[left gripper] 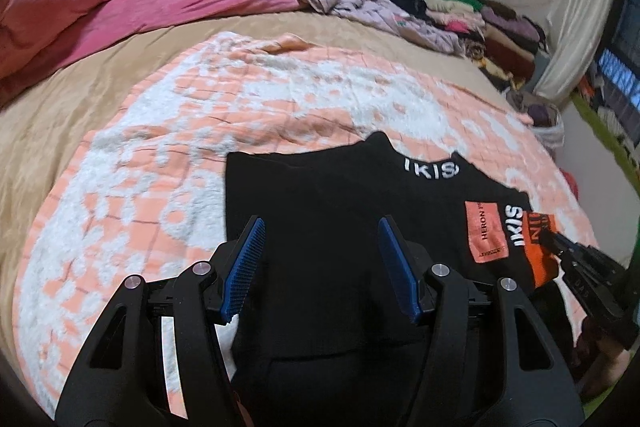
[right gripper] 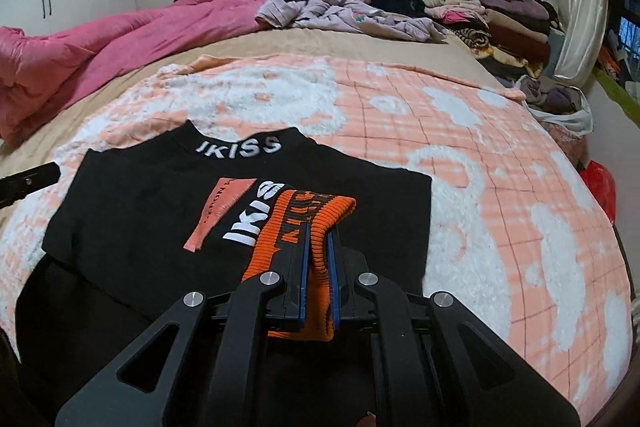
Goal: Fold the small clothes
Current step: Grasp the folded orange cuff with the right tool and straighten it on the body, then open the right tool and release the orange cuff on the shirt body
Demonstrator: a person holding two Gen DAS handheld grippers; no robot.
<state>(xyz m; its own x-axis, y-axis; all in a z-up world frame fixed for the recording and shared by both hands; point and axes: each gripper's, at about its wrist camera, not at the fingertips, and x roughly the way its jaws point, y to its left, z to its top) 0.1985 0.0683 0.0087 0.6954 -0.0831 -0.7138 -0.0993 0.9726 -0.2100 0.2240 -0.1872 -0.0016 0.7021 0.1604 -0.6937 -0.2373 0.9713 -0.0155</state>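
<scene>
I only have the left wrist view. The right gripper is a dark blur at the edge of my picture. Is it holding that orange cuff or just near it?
Observer: Holding it. The right gripper is shut on the orange ribbed cuff, which sticks out beyond the fingertips.
Operator: Where does the cuff sit on the black sweater?
Observer: Over the black sweater front, just right of the white lettering below the collar.
Operator: Can you read the collar text? Mine is cut off.
Observer: The collar reads IKISS in full.
Operator: And my left gripper?
Observer: The left gripper is open above the sweater, nothing between its pads.
</scene>
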